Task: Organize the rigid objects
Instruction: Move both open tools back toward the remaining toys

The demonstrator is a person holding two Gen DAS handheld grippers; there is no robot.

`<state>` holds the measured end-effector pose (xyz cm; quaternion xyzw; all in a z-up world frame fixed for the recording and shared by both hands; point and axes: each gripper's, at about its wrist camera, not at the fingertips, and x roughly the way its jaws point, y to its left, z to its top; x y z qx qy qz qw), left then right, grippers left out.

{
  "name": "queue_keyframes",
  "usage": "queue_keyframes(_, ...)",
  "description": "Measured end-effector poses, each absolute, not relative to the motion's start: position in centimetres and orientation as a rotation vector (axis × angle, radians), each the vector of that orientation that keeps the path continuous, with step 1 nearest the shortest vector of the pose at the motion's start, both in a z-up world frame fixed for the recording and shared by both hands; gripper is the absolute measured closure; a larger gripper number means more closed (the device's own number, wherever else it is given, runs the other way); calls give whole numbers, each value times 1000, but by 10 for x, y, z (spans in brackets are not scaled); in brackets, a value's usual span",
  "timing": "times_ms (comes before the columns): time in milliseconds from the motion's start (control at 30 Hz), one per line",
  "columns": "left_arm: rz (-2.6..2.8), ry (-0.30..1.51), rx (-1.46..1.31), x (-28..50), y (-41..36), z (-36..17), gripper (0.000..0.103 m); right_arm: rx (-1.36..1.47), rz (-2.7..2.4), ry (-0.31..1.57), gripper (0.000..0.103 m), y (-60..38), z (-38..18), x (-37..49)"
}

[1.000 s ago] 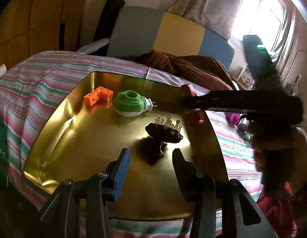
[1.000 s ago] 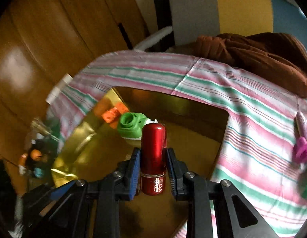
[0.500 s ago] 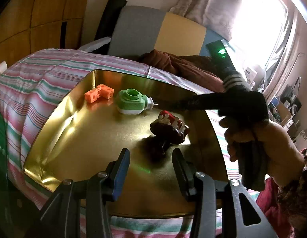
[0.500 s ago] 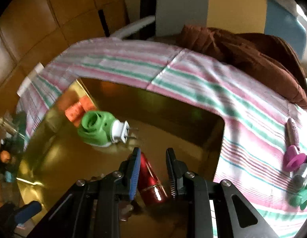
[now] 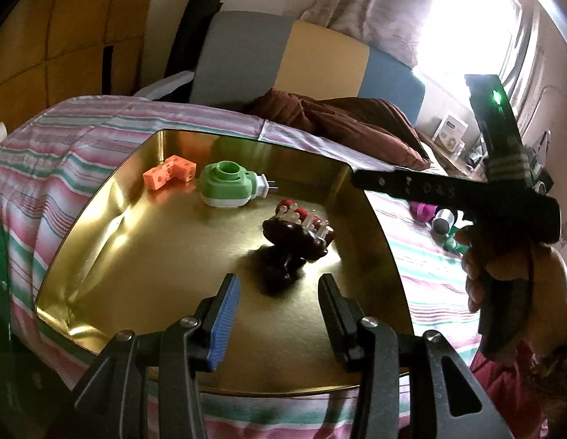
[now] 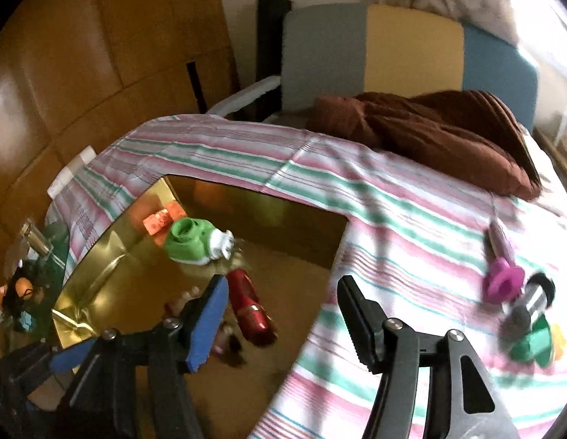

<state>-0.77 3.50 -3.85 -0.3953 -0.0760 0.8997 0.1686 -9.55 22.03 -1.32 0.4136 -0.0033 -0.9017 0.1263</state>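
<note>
Red tube (image 6: 251, 311): lying in gold tray (image 6: 93, 292), just below opening right gripper (image 6: 280, 314), nothing between jaws. Left gripper (image 5: 278, 307) hovering open, empty. Risk: tube rolling against hairbrush (image 5: 296, 236).

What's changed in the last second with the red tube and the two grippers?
The right gripper laid the red tube in the gold tray beside the brown hair clip; its jaws are opening, empty. The left gripper, green plug and orange blocks stayed put.

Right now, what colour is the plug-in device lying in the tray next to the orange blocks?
Green body with a white base and plug end, clearest in the left wrist view.
</note>
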Motion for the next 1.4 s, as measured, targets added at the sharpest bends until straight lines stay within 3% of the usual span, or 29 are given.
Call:
queue_keyframes(233, 2551, -179, -1103, -1, 44, -38, 58, 1323, -2649, -81, 34, 259, -35, -74)
queue_keyframes(700, 2504, -100, -1007, 18, 73, -27, 58, 1626, -2729, -126, 34, 389, -65, -48)
queue_keyframes(867, 2483, -39, -1006, 22, 90, -25, 58, 1588, -2861, -138, 33, 448, -55, -51)
queue_keyframes(933, 2475, -28, -1005, 23, 95, -23, 58, 1517, -2928, -143, 28, 471, -49, -54)
queue_keyframes(1167, 2447, 44, -996, 29, 121, -16, 57, 1476, -2924, -400, 28, 515, -64, -71)
queue_keyframes(1400, 2422, 79, -995, 30, 143, -14, 57, 1477, -2650, -567, 25, 493, -72, -73)
